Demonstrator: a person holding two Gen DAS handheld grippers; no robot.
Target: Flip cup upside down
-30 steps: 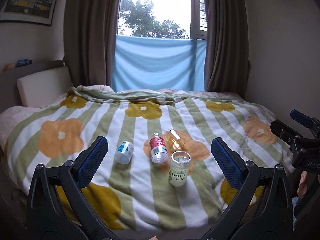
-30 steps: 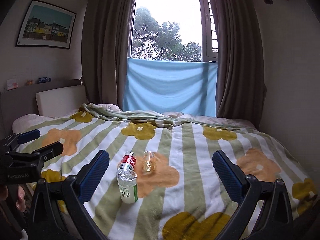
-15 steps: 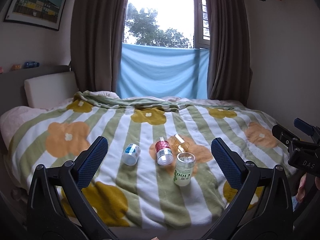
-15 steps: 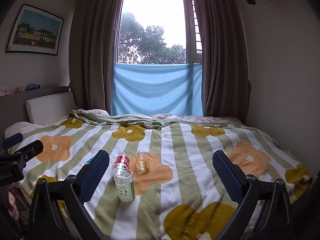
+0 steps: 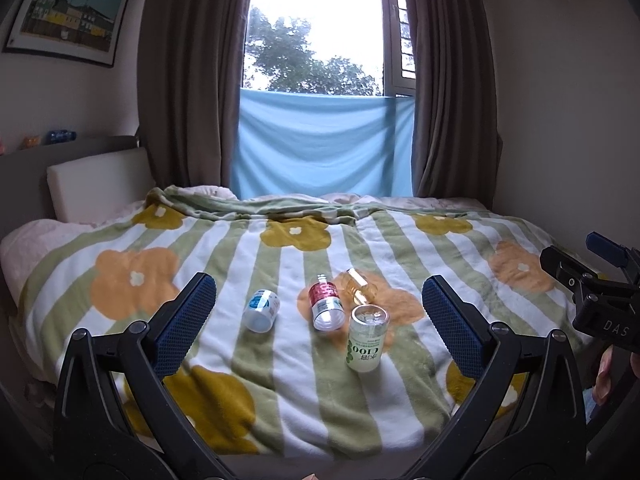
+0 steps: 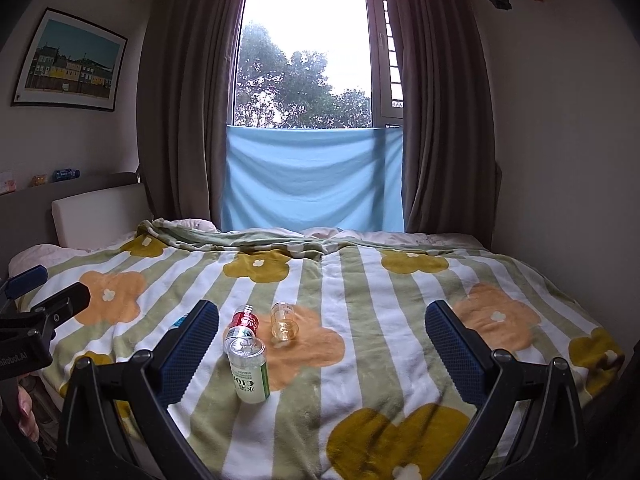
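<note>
Several small containers sit mid-bed on a flowered, striped blanket [image 5: 280, 380]. A clear cup with a green label [image 5: 366, 338] stands on end, its print upside down. A red-labelled one [image 5: 326, 302], a blue-and-white one [image 5: 262, 309] and an amber clear cup [image 5: 360, 286] lie on their sides. My left gripper [image 5: 318, 292] is open and empty, hovering short of them. My right gripper [image 6: 322, 312] is open too, with the green-labelled cup [image 6: 250, 372], the red one [image 6: 244, 322] and the amber cup [image 6: 283, 322] ahead to its left.
The bed fills the room between a headboard with a white pillow [image 5: 96, 184] on the left and a wall on the right. Brown curtains and a blue cloth [image 5: 320, 144] hang at the window behind. A person's fingers [image 5: 604, 372] hold the right gripper's handle.
Both cameras have tilted upward and drawn back slightly, so more of the window shows. The containers have not moved. Both grippers stay open.
</note>
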